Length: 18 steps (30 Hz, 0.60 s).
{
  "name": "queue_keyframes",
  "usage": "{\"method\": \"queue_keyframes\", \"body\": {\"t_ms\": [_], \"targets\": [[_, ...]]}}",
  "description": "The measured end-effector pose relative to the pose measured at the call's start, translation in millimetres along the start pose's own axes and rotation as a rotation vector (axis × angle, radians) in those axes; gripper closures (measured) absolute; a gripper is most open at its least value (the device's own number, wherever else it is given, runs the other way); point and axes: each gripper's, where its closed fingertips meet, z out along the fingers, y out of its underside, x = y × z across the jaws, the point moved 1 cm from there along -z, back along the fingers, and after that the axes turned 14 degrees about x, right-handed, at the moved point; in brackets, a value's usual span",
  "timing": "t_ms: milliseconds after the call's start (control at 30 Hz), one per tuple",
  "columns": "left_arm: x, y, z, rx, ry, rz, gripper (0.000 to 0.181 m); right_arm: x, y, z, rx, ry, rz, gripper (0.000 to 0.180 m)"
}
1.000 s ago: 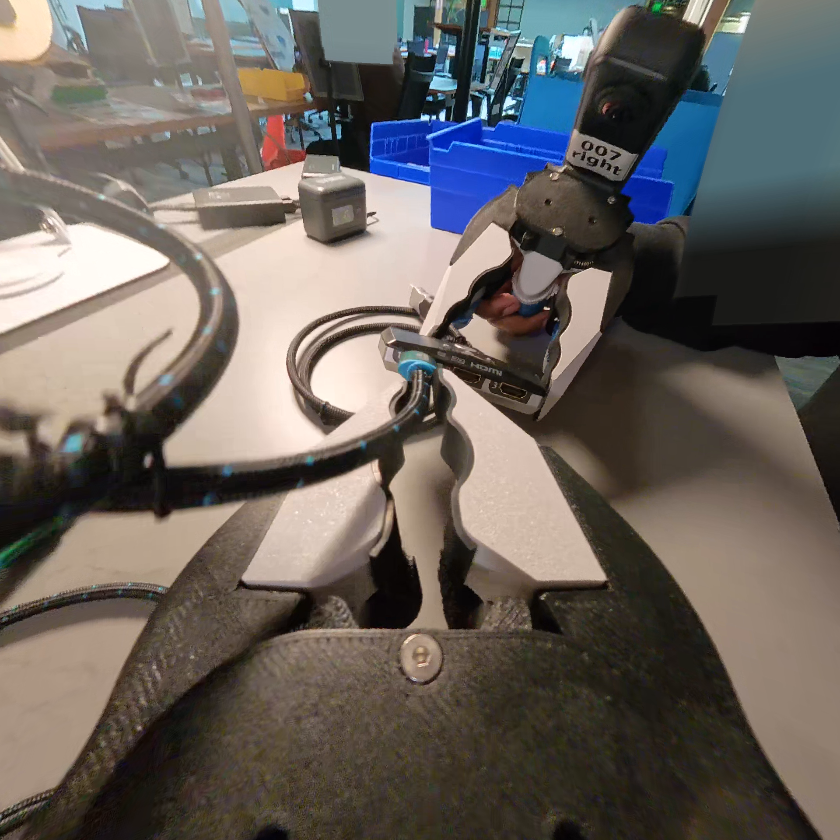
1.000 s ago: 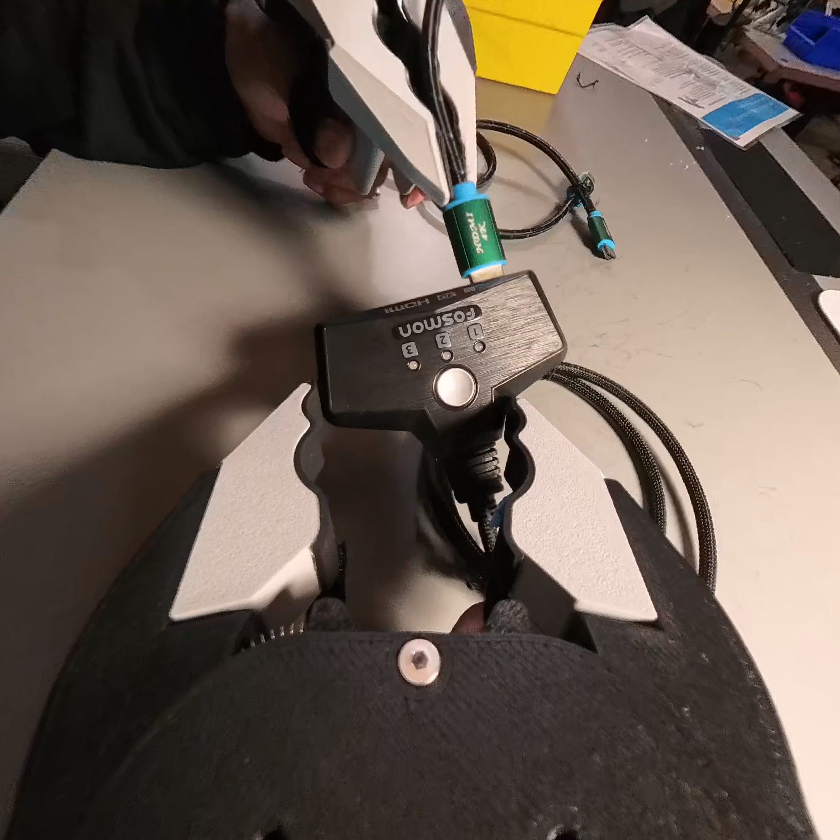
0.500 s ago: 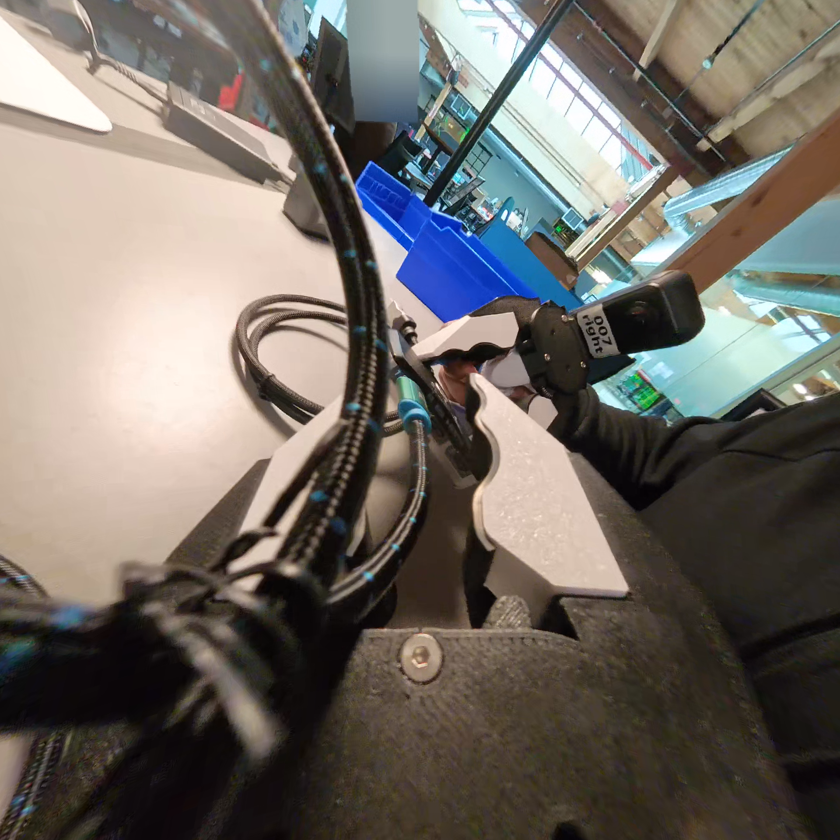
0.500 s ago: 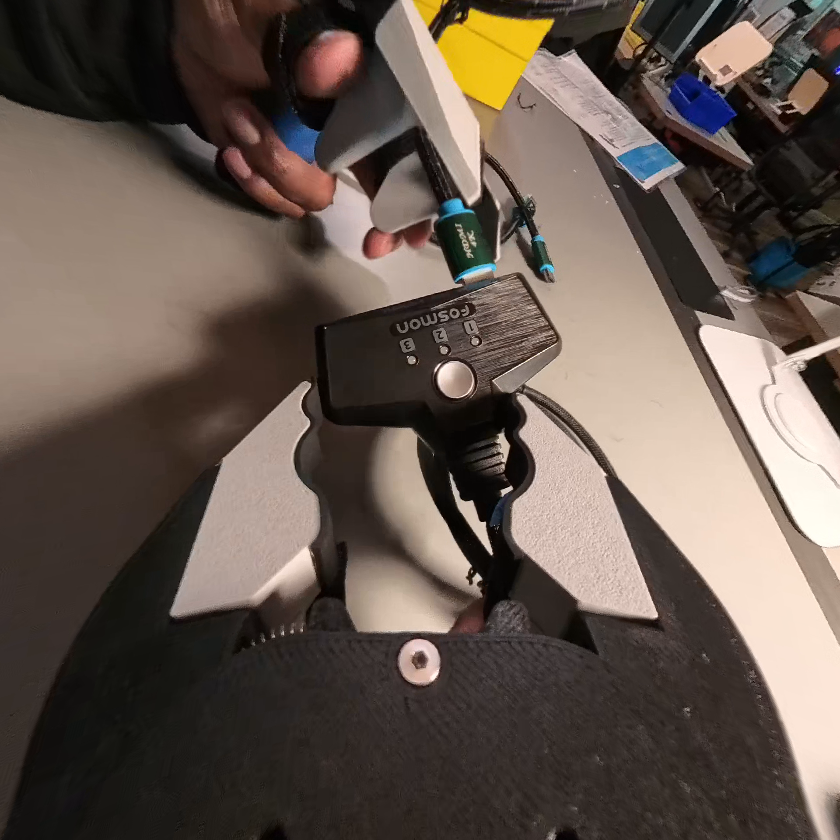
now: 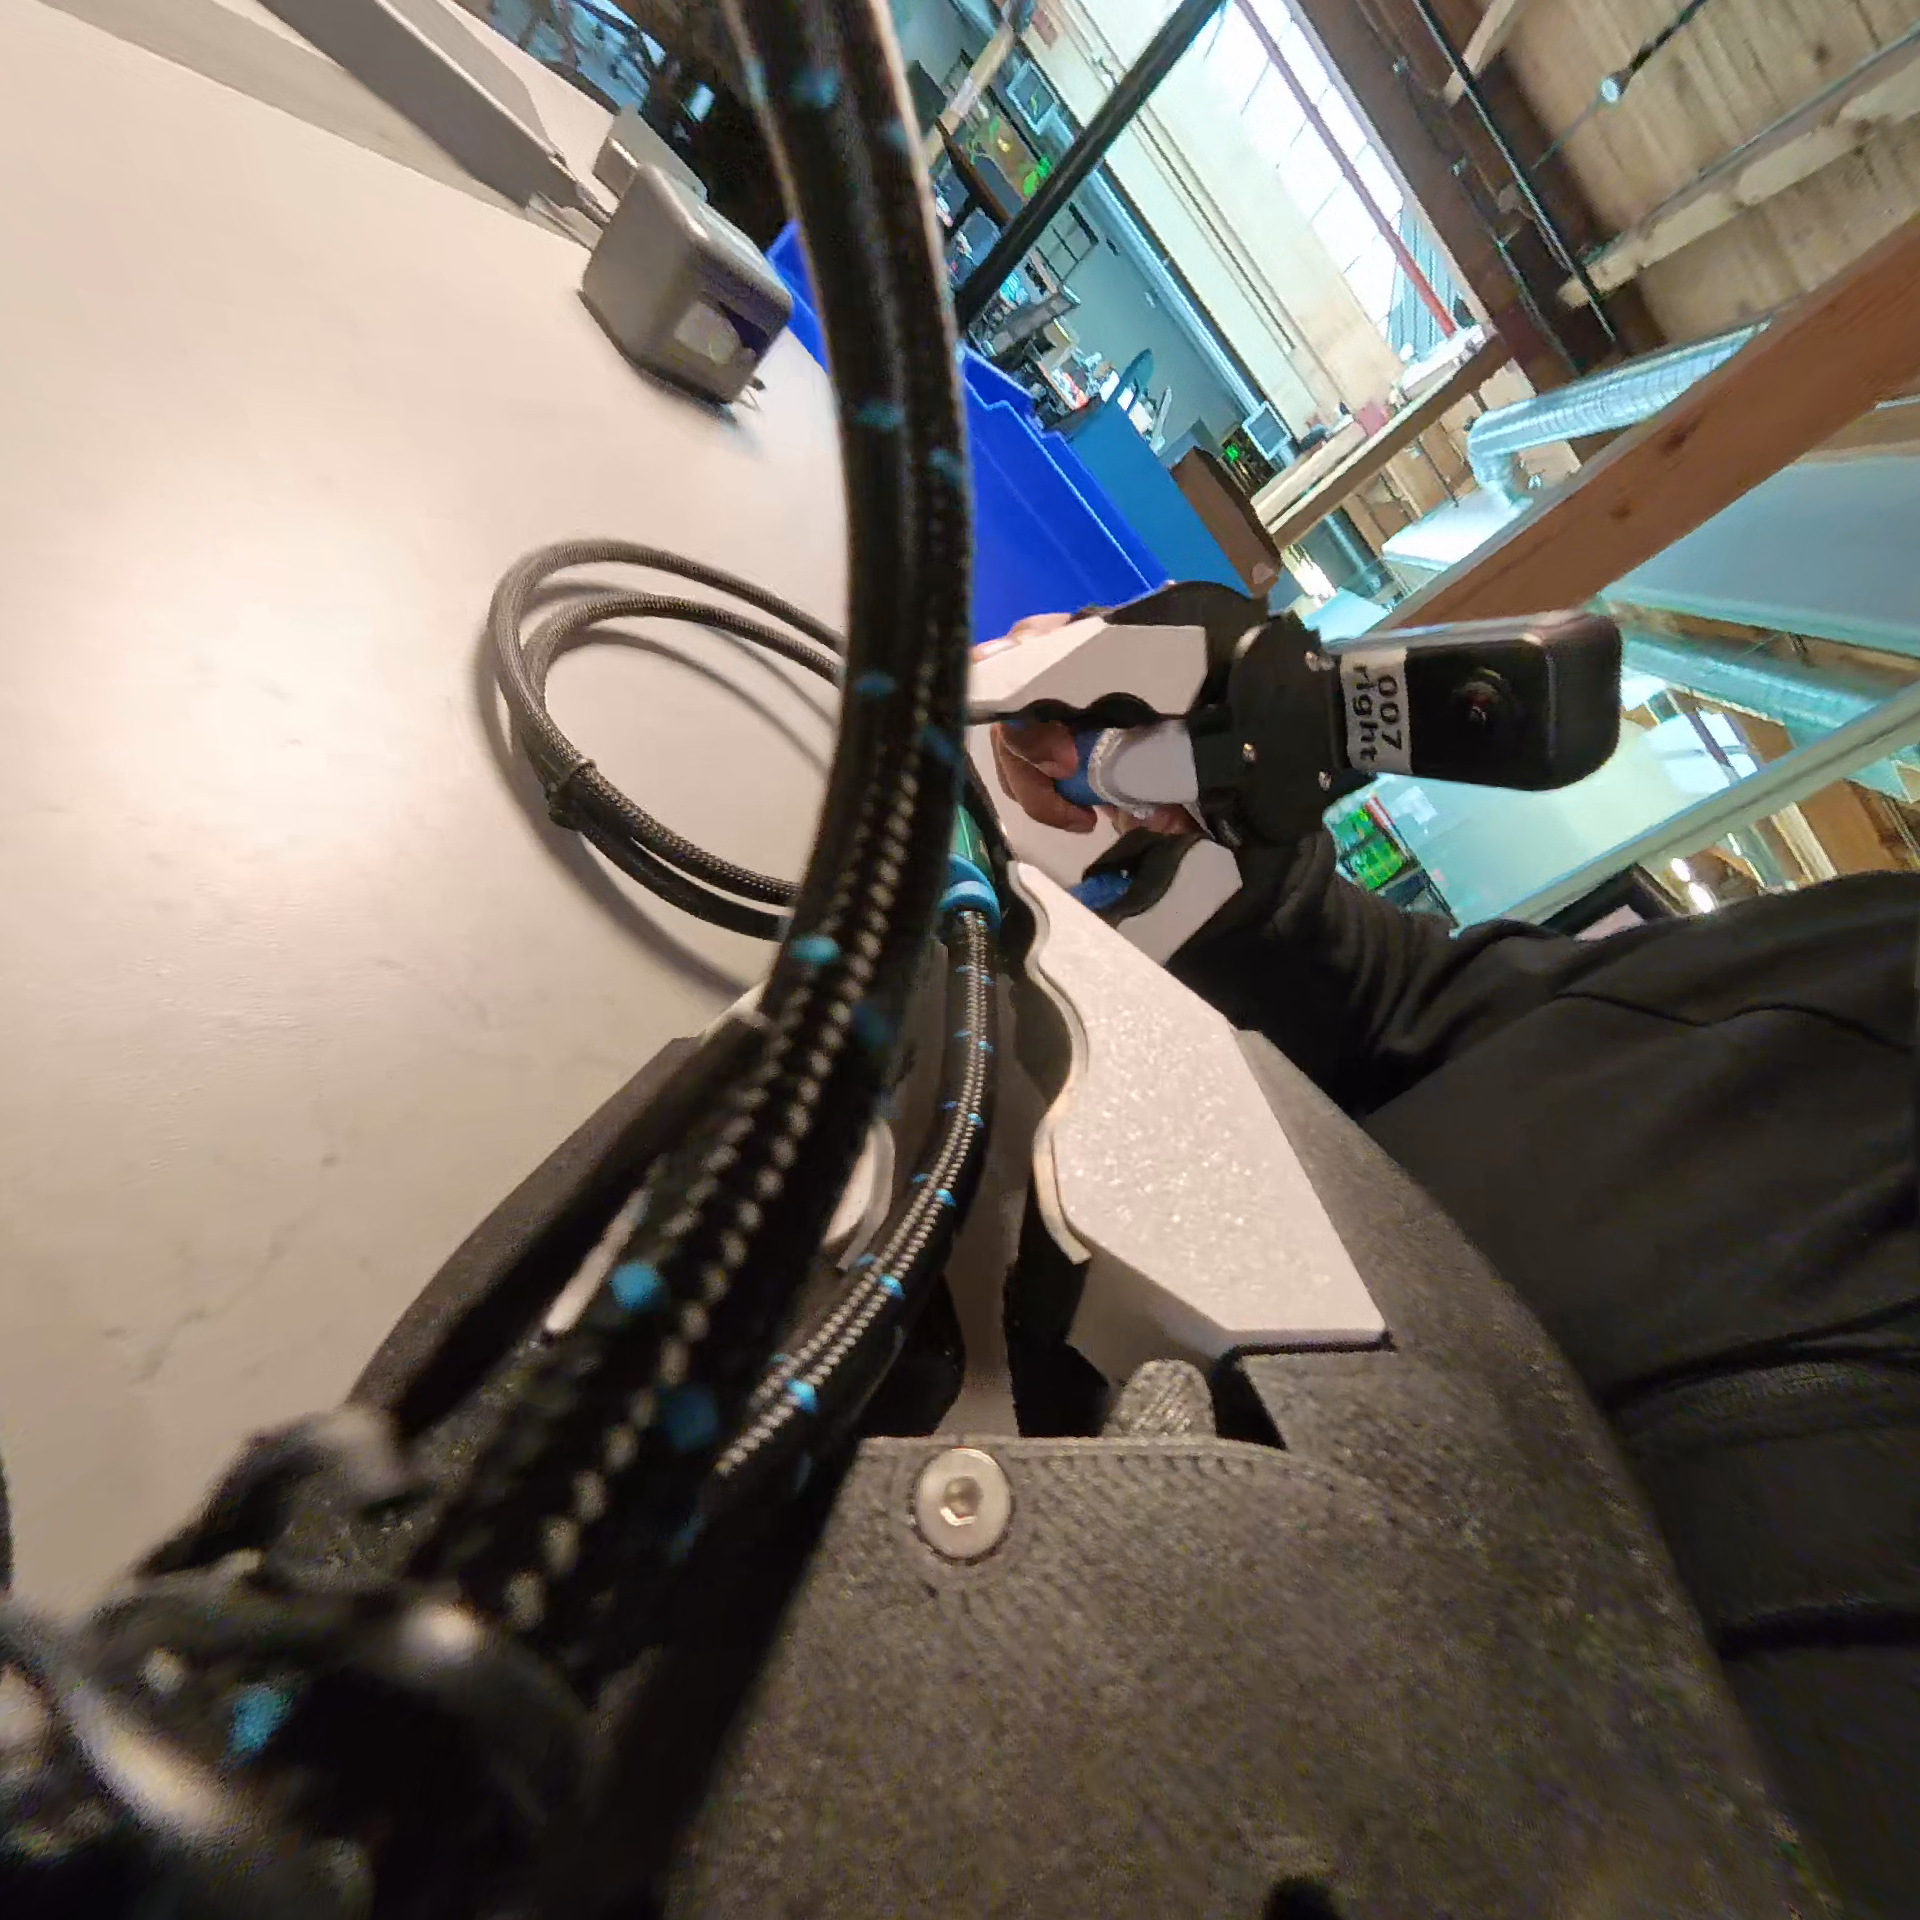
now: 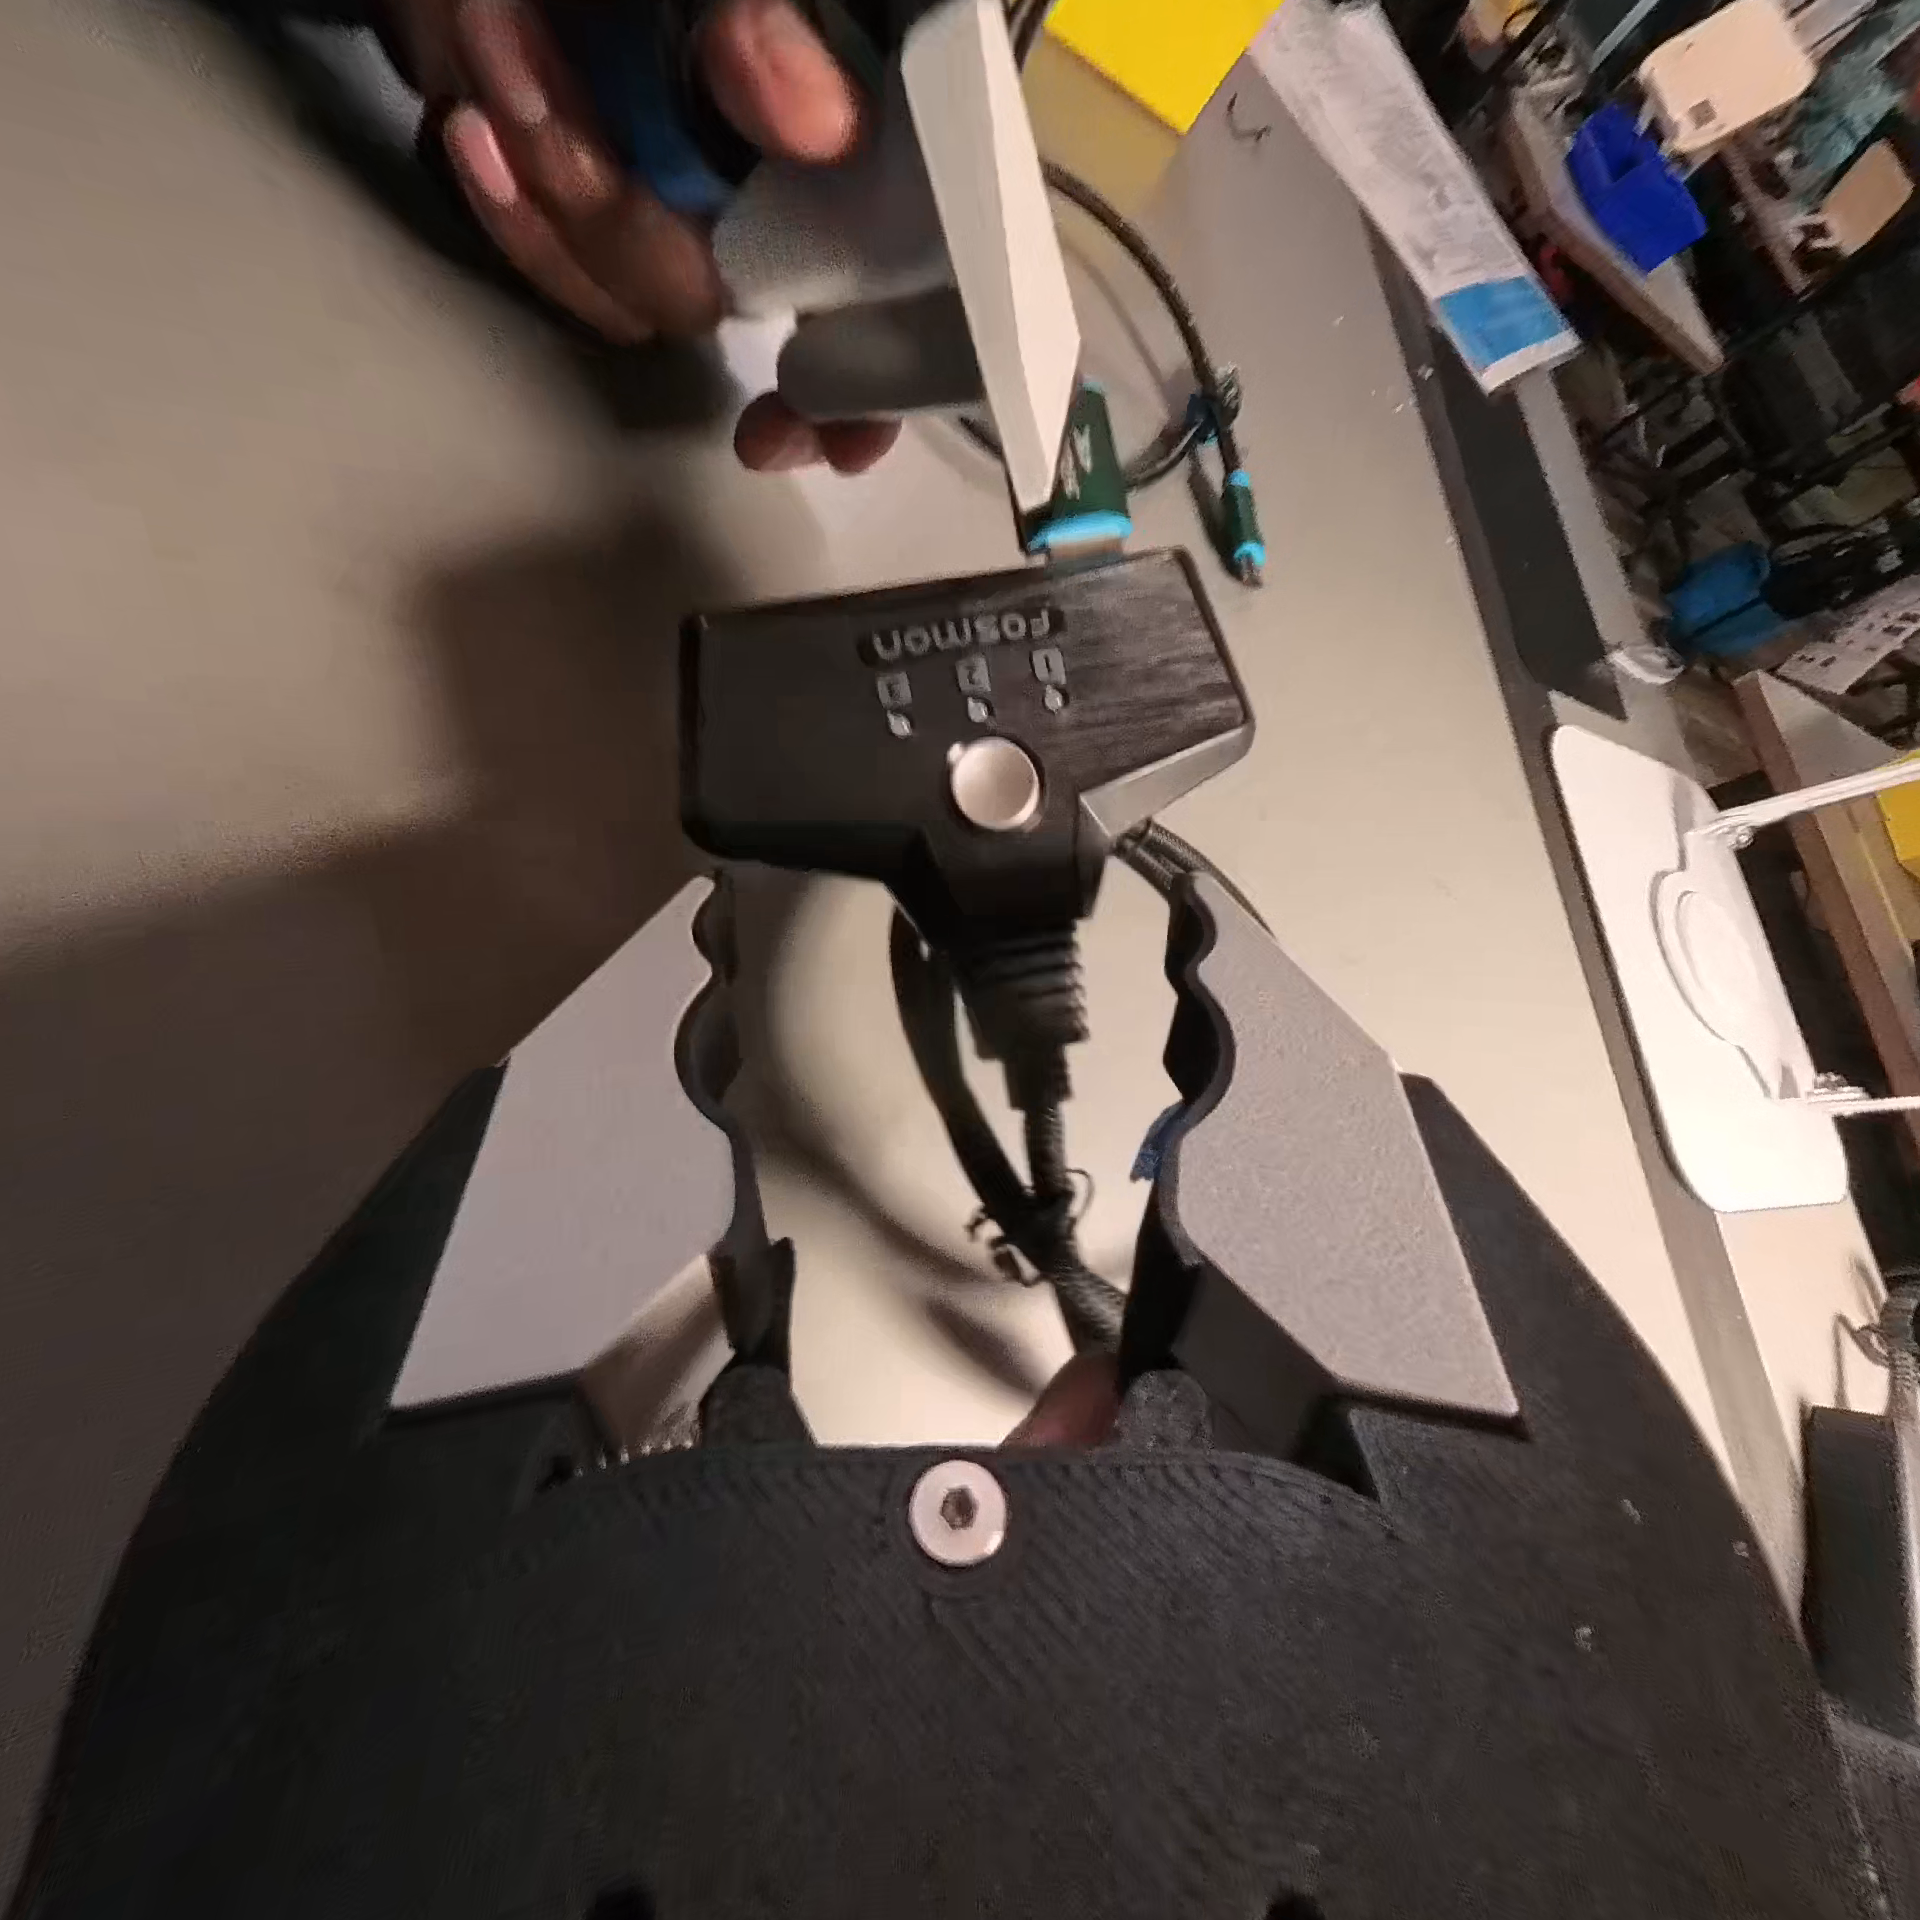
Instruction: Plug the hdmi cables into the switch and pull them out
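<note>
Matte grey table, left jaws pinching braided cable's green plug, right jaws spread behind brushed-black switch

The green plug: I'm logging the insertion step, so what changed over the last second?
The left gripper tilted and pushed the green plug deeper into the switch, so the metal tip no longer shows. The right gripper opened off the switch's cable boot. The left gripper stays shut on the plug; the spare plug still lies on the table.
</note>
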Motion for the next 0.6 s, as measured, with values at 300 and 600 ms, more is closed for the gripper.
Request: {"method": "queue_keyframes", "body": {"t_ms": [300,600], "targets": [[9.7,14.3,3.2,-0.079,0.040,0.051,0.168,-18.4,-2.5,6.8,-0.042,-0.069,0.022,0.109],[6.8,16.1,2.0,-0.084,0.014,0.102,0.167,-18.9,-5.5,9.8,-0.020,-0.068,0.034,0.113]]}}
